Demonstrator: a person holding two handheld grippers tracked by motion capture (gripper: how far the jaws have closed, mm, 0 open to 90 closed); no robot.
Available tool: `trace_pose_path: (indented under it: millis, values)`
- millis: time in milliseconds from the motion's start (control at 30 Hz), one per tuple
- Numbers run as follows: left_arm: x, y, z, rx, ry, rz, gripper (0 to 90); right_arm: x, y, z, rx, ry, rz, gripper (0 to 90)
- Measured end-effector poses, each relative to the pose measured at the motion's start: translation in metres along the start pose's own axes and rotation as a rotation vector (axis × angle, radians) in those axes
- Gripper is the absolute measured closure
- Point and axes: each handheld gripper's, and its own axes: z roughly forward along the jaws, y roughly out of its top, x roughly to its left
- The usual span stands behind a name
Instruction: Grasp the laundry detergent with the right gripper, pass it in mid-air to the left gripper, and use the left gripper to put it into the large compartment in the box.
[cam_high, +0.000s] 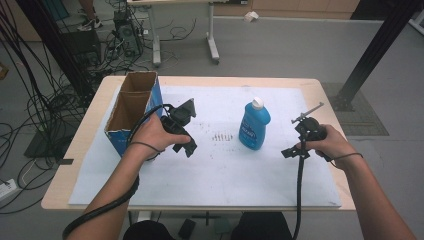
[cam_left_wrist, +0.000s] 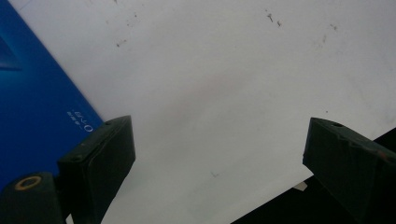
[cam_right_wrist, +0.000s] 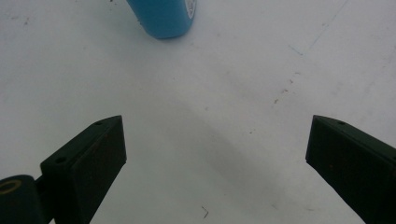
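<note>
High view: your left gripper (cam_high: 184, 131) sits over the white sheet (cam_high: 220, 175) near the left edge of the worktop (cam_high: 75, 165), just beside the open cardboard box (cam_high: 131, 107) with blue sides that stands along that edge. Your left hand (cam_high: 150, 136) is wrapped around the gripper's body, and its cable (cam_high: 100, 212) trails back past the near edge. The blue bottle (cam_high: 254, 125) with a white cap stands upright on the sheet right of centre, between your two grippers and touching neither. Your right gripper (cam_high: 295, 145) is held near the right edge of the worktop, to the right of the bottle and apart from it, with your right hand (cam_high: 327, 142) closed on its handle. From this height I cannot judge how wide either claw stands.

Left gripper view: your left gripper (cam_left_wrist: 219, 154) has its jaws set wide apart with nothing but bare white sheet (cam_left_wrist: 224, 84) between them. The blue side of the box (cam_left_wrist: 32, 102) lies just beside one jaw; contact cannot be confirmed.

Right gripper view: your right gripper (cam_right_wrist: 217, 154) also has its jaws spread wide over bare sheet (cam_right_wrist: 233, 93), holding nothing. The base of the bottle (cam_right_wrist: 163, 18) shows at the top edge, ahead of the jaws and well clear of both.
</note>
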Motion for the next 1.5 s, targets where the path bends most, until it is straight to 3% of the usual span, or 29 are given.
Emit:
trace_pose_path:
  millis: [1500]
  values:
    - [-0.001, -0.001, -0.002, -0.004, 0.004, 0.001, 9.5, 0.027, -0.008, 0.021, -0.035, 0.041, -0.022, 4.9]
